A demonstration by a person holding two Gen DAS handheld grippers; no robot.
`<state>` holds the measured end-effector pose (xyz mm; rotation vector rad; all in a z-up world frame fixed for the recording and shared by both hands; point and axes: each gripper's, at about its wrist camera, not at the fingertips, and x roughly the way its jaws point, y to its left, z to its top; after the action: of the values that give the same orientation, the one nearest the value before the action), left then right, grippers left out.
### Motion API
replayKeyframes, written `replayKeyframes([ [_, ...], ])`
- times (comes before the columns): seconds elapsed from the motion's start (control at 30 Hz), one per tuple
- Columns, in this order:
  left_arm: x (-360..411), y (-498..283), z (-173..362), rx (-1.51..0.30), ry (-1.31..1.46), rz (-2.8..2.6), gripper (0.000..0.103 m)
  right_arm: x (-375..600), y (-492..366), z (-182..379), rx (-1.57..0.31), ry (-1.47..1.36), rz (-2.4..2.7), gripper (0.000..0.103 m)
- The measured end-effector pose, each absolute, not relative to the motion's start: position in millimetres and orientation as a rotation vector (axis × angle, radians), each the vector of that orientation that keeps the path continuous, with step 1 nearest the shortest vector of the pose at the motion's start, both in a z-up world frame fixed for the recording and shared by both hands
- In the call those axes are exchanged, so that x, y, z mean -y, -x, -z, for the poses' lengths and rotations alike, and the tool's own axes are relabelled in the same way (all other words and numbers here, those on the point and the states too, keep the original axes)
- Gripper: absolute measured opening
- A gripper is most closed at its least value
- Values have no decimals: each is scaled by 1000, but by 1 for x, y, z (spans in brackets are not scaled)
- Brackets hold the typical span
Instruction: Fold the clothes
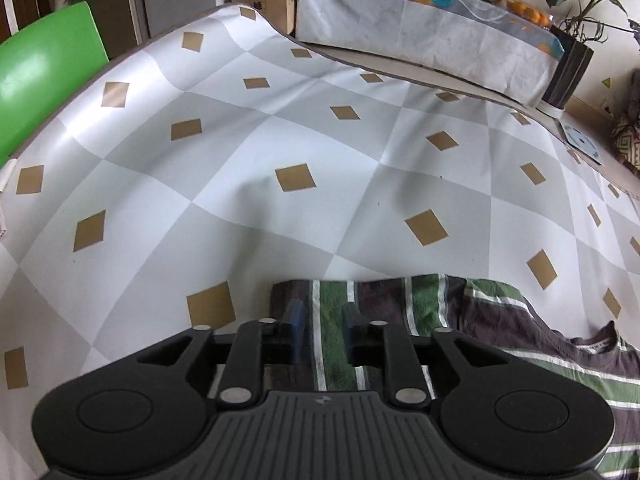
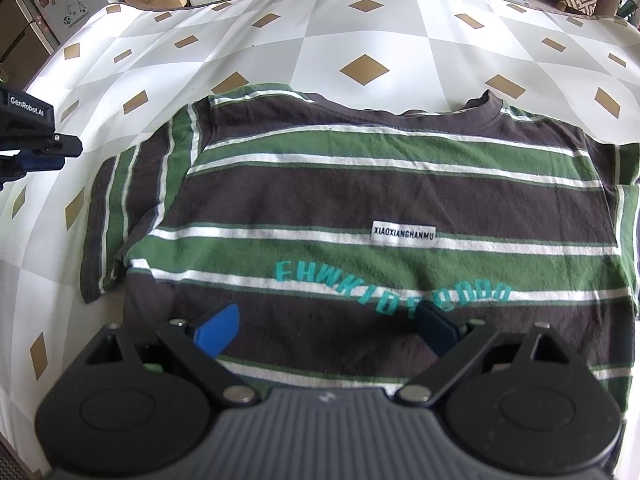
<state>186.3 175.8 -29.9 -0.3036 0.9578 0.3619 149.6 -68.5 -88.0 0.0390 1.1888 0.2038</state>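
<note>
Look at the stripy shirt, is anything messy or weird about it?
Only a little. The green, dark grey and white striped T-shirt lies flat, print up, on the grey-and-white diamond-pattern tablecloth. Its sleeve nearest the left gripper sticks out sideways with a rumpled, slightly curled edge. Nothing looks torn or spilled.

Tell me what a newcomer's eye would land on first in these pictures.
First the striped T-shirt, spread flat on the diamond-patterned cloth, teal lettering across its chest. Then the right gripper, open above the shirt's lower part, and a bright green chair at the table's far left edge.
</note>
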Motion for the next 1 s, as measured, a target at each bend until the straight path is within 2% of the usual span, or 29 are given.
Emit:
replayKeyframes([
  [0.03,-175,-186,32,-971,315,-353,31,68,-150,88,-1190,-40,-205,95],
  [0.1,-173,-184,37,-1004,343,-334,32,67,-149,88,-1192,-40,-207,95],
  [0.37,-161,-180,56,-1116,415,-241,32,67,-150,87,-1206,-58,-222,95],
  [0.6,-140,-182,71,-1178,357,-170,32,66,-150,87,-1215,-57,-229,95],
  [0.9,-133,-184,78,-1142,198,-155,33,69,-149,86,-1223,-63,-227,95],
  [1.0,-136,-187,79,-1126,150,-177,37,72,-147,86,-1229,-59,-228,95],
])
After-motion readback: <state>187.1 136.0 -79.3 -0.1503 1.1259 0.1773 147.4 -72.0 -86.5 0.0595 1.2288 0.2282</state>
